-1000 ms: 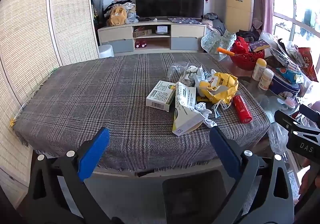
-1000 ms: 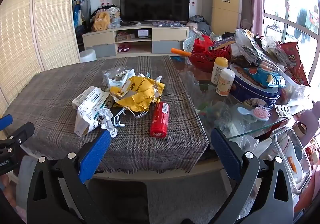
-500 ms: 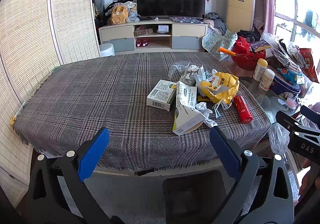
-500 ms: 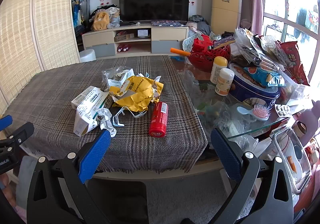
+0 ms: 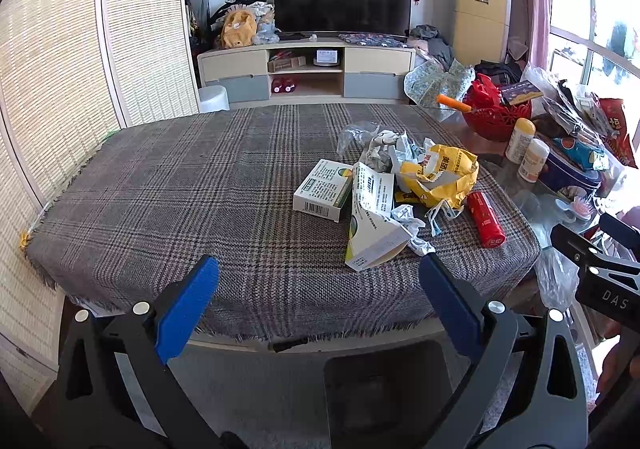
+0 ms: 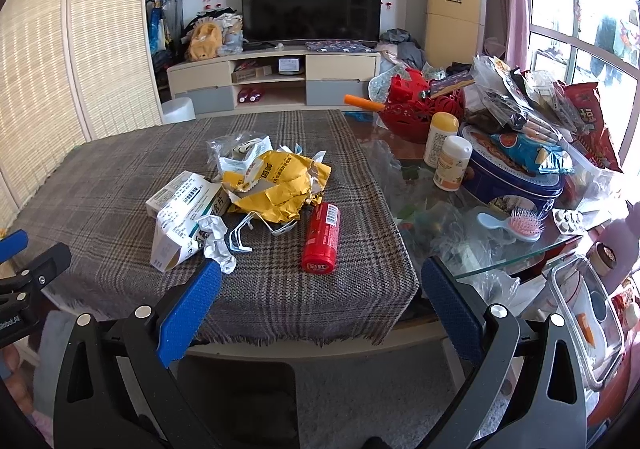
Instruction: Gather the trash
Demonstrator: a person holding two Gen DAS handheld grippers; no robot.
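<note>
Landmark = plaid cloth point(image 5: 168, 185) covering the table. Trash heap sits on its right half, nr the edge where the cloth ends and bare glass tabletop point(image 6: 404, 153) begins.

L gripper point(image 5: 318, 303): jaws spread wide, nothing betw the blue pads point(image 5: 186, 305), held short of the cloth's near fringe, not over it. Heap lies ahead and to the right of it, well apart. Closest piece is the torn white box point(image 5: 372, 229), open end toward the gripper, just ahead of the right pad in this view. Beside it, further in on the cloth, a flat white-green box point(image 5: 322, 189); the two touch.

R gripper point(image 6: 320, 305): also wide open, empty, at the cloth's near edge. Red tube point(image 6: 321, 237) lies on its side on the cloth straight ahead betw the jaws' line, apart from both pads, barcode up. Left of the tube: crumpled white paper point(image 6: 216, 243) just beyond the left pad tip, and a white face mask point(image 6: 260, 227) w/ loops, partly under the yellow crumpled bag point(image 6: 276, 185). Clear plastic wrapper point(image 6: 236, 149) behind the bag, toward the cloth's far side.

Off the cloth, on the glass to the right: two white bottles point(image 6: 448, 153), blue tin point(image 6: 516, 177), pink hairbrush point(image 6: 516, 227), red basket point(image 6: 424, 109). Other gripper's black frame shows at each view's side edge.
</note>
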